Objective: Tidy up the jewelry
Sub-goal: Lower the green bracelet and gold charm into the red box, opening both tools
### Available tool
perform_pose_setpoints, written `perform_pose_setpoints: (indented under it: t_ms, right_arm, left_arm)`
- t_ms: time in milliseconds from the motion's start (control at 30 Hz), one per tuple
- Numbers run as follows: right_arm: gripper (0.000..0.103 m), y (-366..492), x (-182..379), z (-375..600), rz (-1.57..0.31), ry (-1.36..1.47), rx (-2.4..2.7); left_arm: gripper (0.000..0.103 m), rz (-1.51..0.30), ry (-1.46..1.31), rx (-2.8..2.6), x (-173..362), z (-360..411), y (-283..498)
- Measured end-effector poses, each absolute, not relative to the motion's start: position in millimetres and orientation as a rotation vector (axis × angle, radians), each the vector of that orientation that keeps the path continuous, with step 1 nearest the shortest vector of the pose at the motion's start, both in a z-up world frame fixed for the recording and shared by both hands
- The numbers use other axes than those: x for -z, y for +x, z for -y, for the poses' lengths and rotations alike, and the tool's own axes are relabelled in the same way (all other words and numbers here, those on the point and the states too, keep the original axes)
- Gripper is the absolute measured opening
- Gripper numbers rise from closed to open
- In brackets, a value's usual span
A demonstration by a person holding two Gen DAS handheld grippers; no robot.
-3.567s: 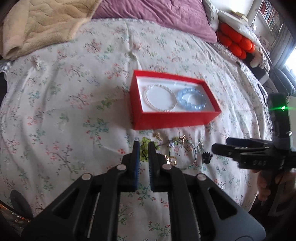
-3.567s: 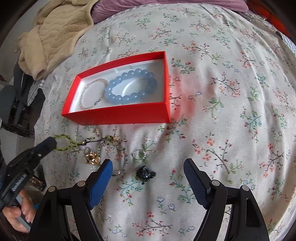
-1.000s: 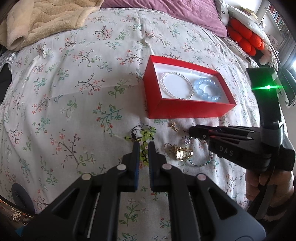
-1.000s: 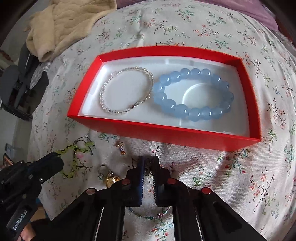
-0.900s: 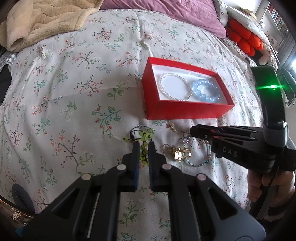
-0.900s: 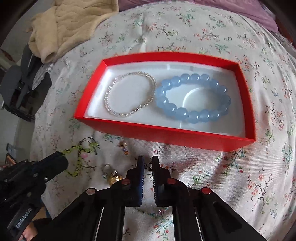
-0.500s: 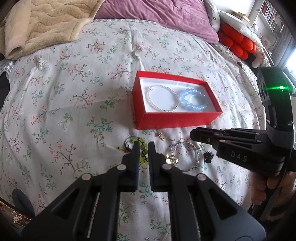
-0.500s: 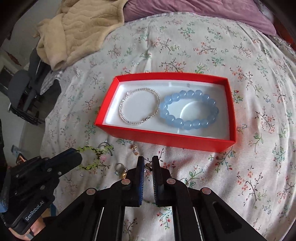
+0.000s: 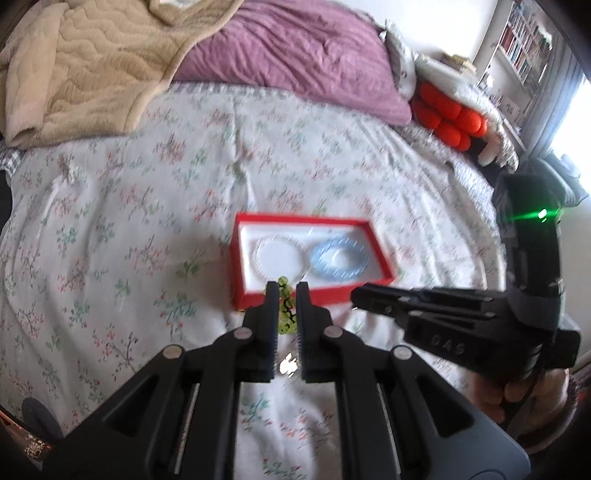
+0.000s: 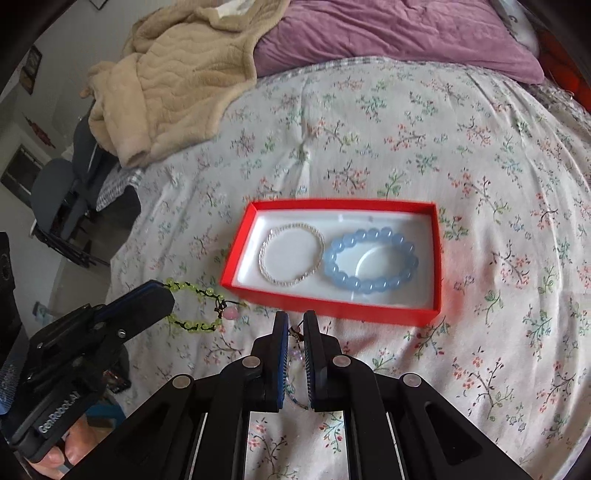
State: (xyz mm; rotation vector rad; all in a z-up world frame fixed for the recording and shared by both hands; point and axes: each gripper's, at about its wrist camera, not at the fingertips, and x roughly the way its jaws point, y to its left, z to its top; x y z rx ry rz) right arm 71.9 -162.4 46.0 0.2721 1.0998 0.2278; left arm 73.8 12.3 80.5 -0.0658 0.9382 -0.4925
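Two black two-finger grippers above a floral-print bedspread (image 10: 461,155), both pointing down toward a shallow red cardboard box with a white lining (image 10: 332,302).

Left gripper (image 9: 284,291): jaws nearly together, clamped on a yellow-green beaded bracelet strung on dark cord (image 10: 192,325). In the left wrist view, green beads (image 9: 284,306) pinched between the blue-padded fingers (image 9: 271,321), a few poking out past the tips in front of the box's near wall. In the right wrist view, the loop hanging off the gripper's tip (image 10: 162,291), clear of the bedspread, with a small pink bead (image 10: 232,313) dangling at its far end, just left of the box's near-left corner.

Right gripper (image 10: 295,321): jaws likewise almost closed, gripping a thin beaded strand with pale pinkish and teal beads (image 10: 295,354). Strand running down the narrow gap between the fingers (image 10: 282,354), a small clasp-like end showing at the tips, just short of the box's near wall.

Inside the box, side by side and touching: a slim silver-white beaded bracelet (image 10: 291,254) on the left, a chunky pale-blue round-bead bracelet (image 10: 369,258) on the right.

Behind, a beige quilted blanket (image 10: 177,74) and a purple cover (image 10: 388,29).
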Motion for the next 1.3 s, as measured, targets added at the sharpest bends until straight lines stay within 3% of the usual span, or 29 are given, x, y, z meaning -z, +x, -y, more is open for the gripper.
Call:
perform_pose_setpoints:
  t_ms: [367,767,1067,1167,1300]
  right_arm:
    - [0.008,89.9,-58.3,190.7,-1.044,0.359,-0.186]
    - [0.008,110.8,-28.2,202.5,-1.115,0.342,-0.144]
    - [0.009,120.5,-14.2,201.9,-1.139,0.328,-0.138]
    - [0.013,120.3,-15.1,202.8,-1.135,0.313,-0.133]
    - [0.016,118.5,-20.7,202.5,-1.123,0.294,-0.13]
  left_arm:
    - [0.01,-0.823,-0.161,0.582,-101.7,16.5,94.4]
    - [0.01,-1.035,-0.086,0.454,-27.5,29.0,132.0]
    - [0.01,-1.041,-0.03,0.397,-20.3,26.3,136.1]
    - [0.016,-1.034,-0.009,0.398,-23.0,26.5,134.7]
    - [0.043,-1.014,0.003,0.397,-29.8,24.0,128.9]
